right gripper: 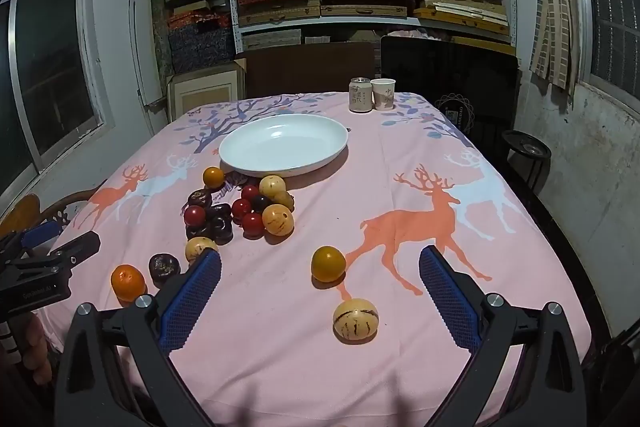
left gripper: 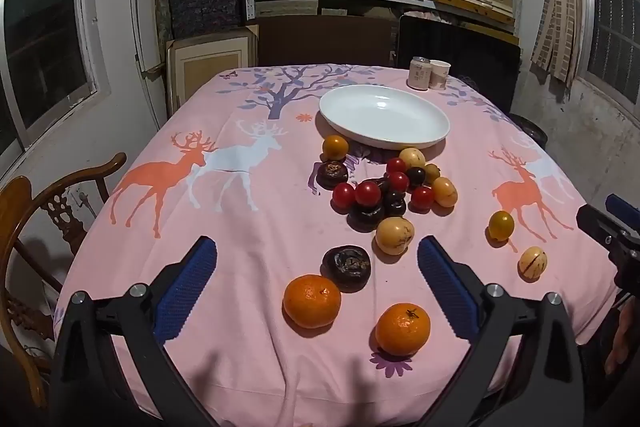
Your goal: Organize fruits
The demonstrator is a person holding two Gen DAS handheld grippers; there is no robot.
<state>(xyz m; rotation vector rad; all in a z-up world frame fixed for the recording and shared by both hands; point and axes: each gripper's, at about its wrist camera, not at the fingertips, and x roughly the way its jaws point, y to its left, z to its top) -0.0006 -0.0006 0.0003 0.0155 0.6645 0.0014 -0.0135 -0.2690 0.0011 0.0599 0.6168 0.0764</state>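
tangerine stem up | both claws gaping, empty | plate long axis sideways

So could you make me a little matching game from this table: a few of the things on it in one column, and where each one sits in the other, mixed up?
Things:
1. white plate
2. drink can
3. striped pale melon
4. two mandarins

Places:
a. between the right gripper's open fingers, close to the table's near edge
b. far end of the table, beside a paper cup
c. just behind the heap of small fruit, nothing in it
d. in front of the left gripper, near edge

Pairs: 1-c, 2-b, 3-a, 4-d
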